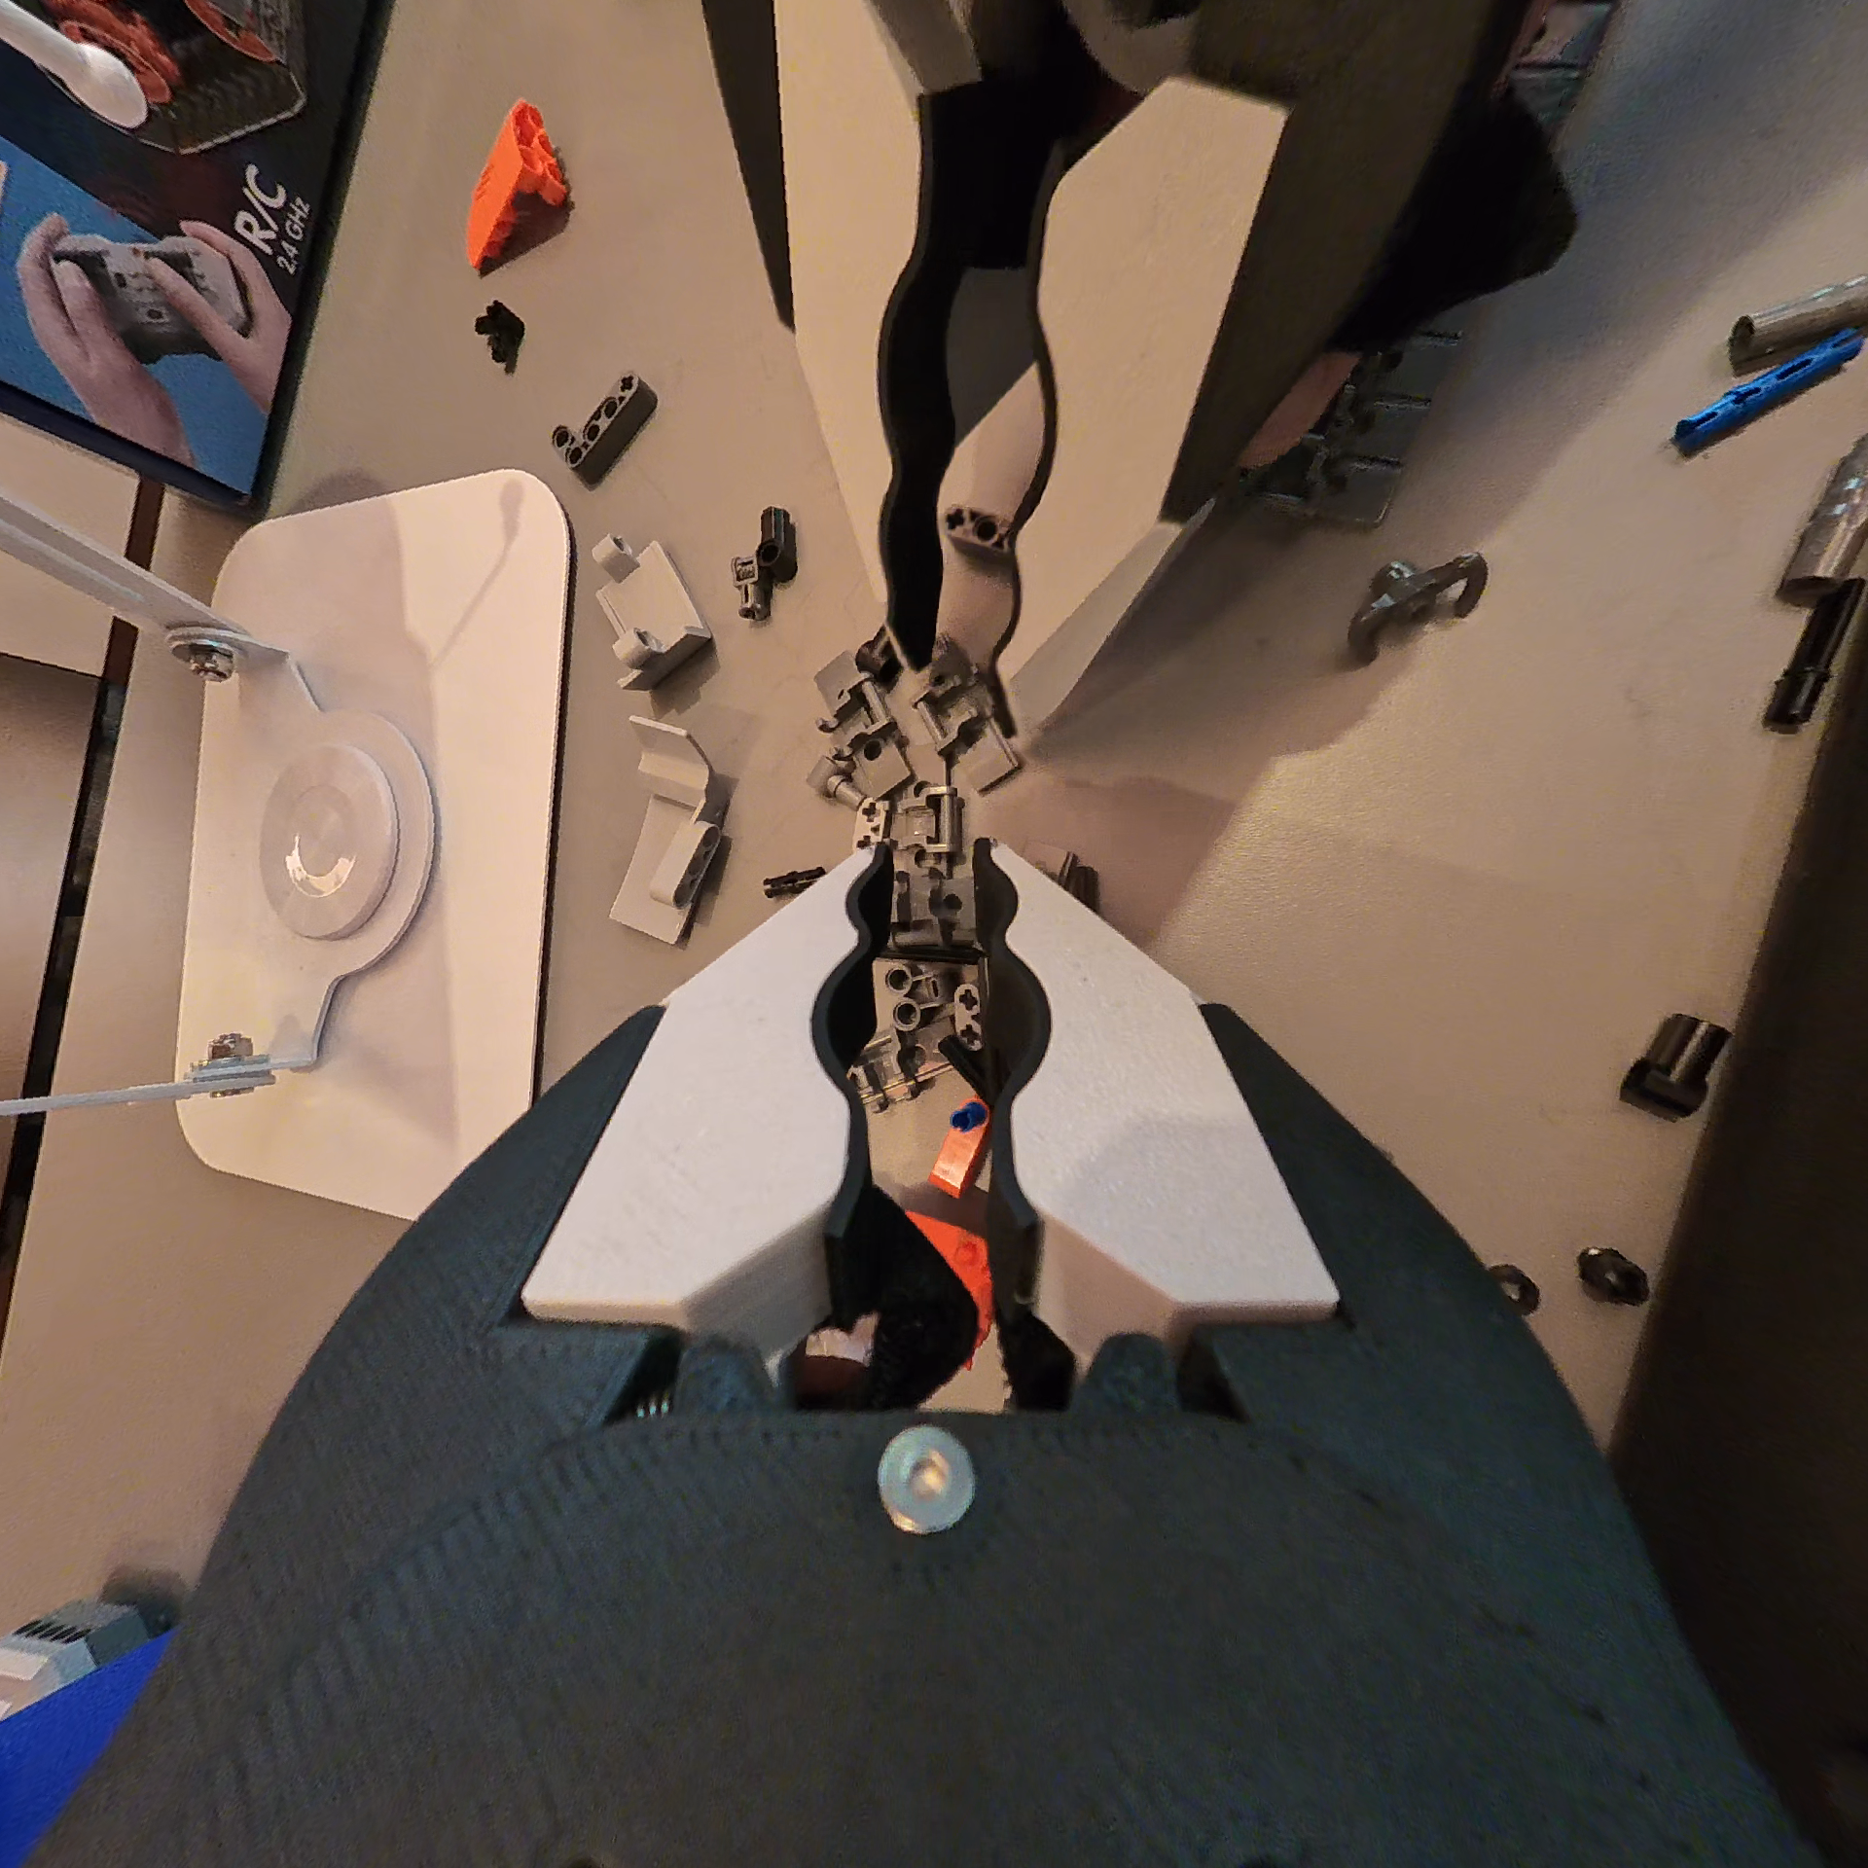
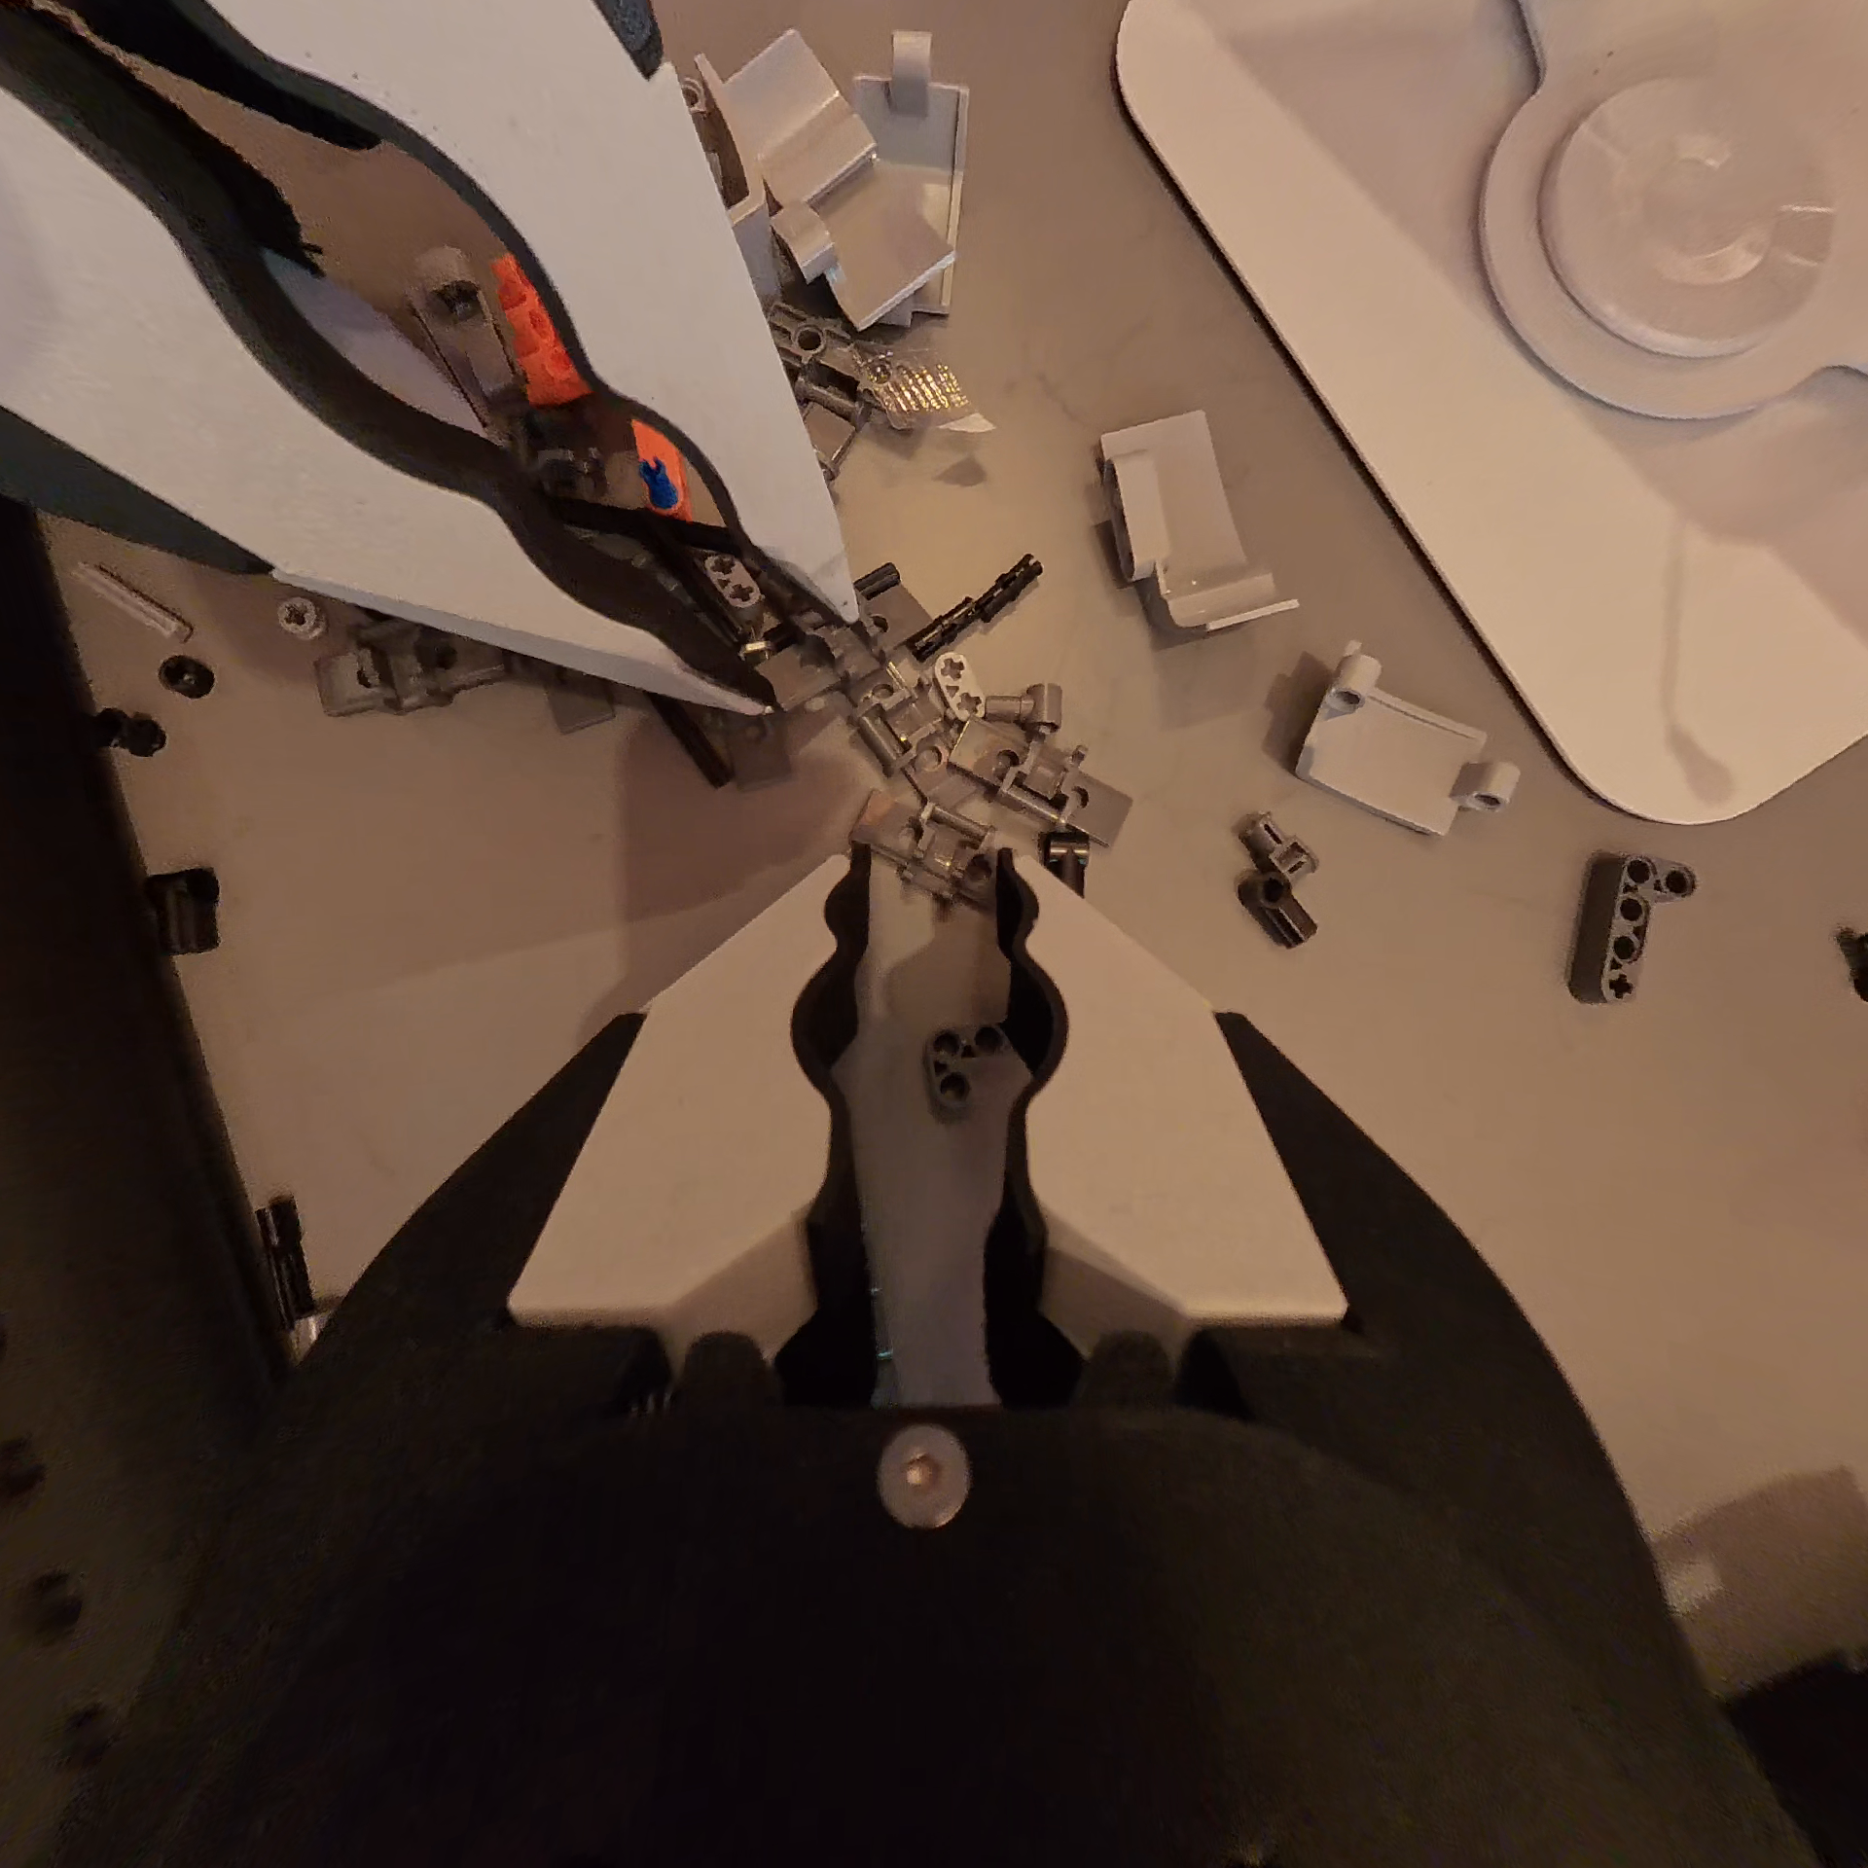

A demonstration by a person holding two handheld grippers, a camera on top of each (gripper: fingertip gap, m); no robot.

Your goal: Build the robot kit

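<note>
A long grey brick assembly [image 1: 925, 910] of beams, pins and small hinged plates is seen stretched between the two grippers, lying low over the beige table [image 1: 1314, 960]. Its long axis runs straight away from the left gripper [image 1: 932, 859] toward the right gripper [image 1: 950, 657], which enters from the top of the left wrist view. The near end, with orange pieces [image 1: 955, 1152] and a blue pin [image 1: 965, 1117] attached, is pinched between the left gripper's white fingers [image 1: 748, 1092], which are closed narrowly on it. The far end, a chain of grey hinged plates, is met by the right gripper's tips; in the right wrist view a grey clip link [image 2: 935, 854] is caught between the right fingers [image 2: 708, 1112] at their very tips (the gap behind it stays narrow).

Loose parts are scattered about the assembly: two light grey curved panels [image 1: 657, 627] to one side, a dark L-shaped beam [image 1: 603, 425], a small dark connector [image 1: 760, 561], an orange wedge [image 1: 518, 182] and a blue axle [image 1: 1764, 389] well apart. A white flat base [image 1: 475, 627] with a round disc and metal arms is set beside the panels, and a printed box [image 1: 152, 232] lies at the table's corner.
</note>
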